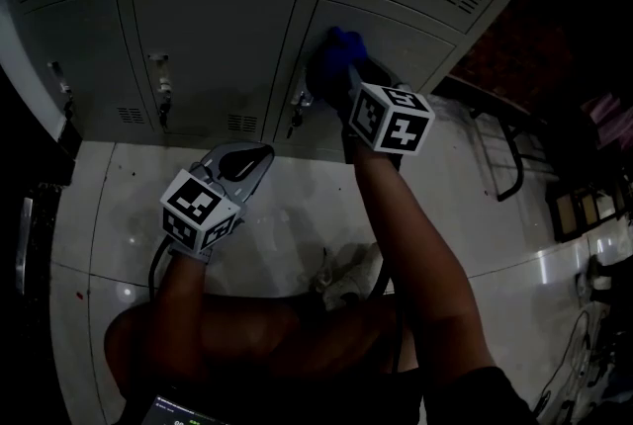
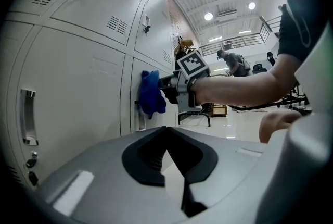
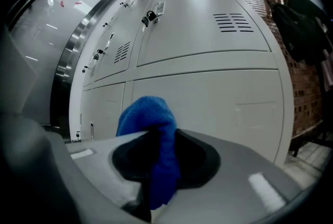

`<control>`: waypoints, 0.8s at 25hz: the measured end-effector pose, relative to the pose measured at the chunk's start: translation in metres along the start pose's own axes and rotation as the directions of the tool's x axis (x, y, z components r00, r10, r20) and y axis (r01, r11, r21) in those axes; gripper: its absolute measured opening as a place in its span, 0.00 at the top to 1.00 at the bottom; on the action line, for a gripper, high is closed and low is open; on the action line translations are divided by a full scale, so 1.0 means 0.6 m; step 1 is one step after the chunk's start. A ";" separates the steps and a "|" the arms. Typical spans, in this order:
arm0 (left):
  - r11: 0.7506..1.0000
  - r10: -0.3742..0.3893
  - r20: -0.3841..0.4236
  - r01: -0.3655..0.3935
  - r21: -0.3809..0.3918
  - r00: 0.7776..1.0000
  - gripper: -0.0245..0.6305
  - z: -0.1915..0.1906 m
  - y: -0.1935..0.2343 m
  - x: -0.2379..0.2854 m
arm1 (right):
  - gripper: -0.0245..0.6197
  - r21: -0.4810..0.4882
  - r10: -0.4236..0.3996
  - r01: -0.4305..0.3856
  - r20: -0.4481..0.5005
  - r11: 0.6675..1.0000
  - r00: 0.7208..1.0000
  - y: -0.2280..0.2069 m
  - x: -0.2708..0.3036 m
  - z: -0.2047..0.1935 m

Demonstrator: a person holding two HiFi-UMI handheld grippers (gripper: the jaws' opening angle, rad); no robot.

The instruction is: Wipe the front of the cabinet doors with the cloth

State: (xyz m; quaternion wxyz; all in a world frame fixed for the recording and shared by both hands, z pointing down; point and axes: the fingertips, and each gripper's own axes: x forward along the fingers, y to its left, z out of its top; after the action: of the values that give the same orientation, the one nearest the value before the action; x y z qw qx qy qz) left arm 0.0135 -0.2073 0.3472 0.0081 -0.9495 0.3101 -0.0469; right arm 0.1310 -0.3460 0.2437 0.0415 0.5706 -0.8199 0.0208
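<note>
- your right gripper [image 1: 341, 85] has its jaws clamped on the blue cloth [image 1: 342, 45]; in the right gripper view the cloth [image 3: 150, 134] fills the gap between them and bunches up past the tips.
- the cloth is pressed against the front of a lower cabinet door [image 1: 420, 45], near that door's left edge.
- from the left gripper view you see the cloth [image 2: 151, 94] touching the door front just above a handle [image 2: 140, 120], with the right gripper [image 2: 167, 88] behind it.
- your left gripper [image 1: 253, 158] has its jaws drawn together at the tips with nothing held; its own view shows only a thin sliver of floor between them [image 2: 174, 163].
- the left gripper hangs over the pale tiled floor [image 1: 297, 201], apart from the cabinet and well to the left of the cloth.
- the neighbouring lower door [image 1: 213, 42] stands to the left of the one you are working.
</note>
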 end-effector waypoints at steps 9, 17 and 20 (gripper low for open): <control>1.000 0.001 -0.010 -0.001 0.001 1.000 0.96 -0.005 0.002 0.003 | 0.84 0.033 -0.131 0.131 -0.006 0.991 0.991 -0.141 -0.058 -0.018; 1.000 0.002 -0.018 -0.002 0.002 1.000 0.96 -0.009 0.002 0.005 | 0.84 0.095 -0.291 0.291 -0.016 0.952 0.957 -0.277 -0.118 -0.043; 1.000 0.002 -0.018 -0.002 0.004 1.000 0.96 -0.010 0.001 0.007 | 0.84 0.082 -0.327 0.327 -0.016 0.941 0.945 -0.307 -0.130 -0.051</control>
State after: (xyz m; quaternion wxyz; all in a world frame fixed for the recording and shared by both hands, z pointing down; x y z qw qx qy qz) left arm 0.0158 -0.2102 0.3533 0.0071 -0.9488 0.3108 -0.0562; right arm 0.3321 -0.3351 0.2648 0.0213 0.7000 -0.7121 0.0484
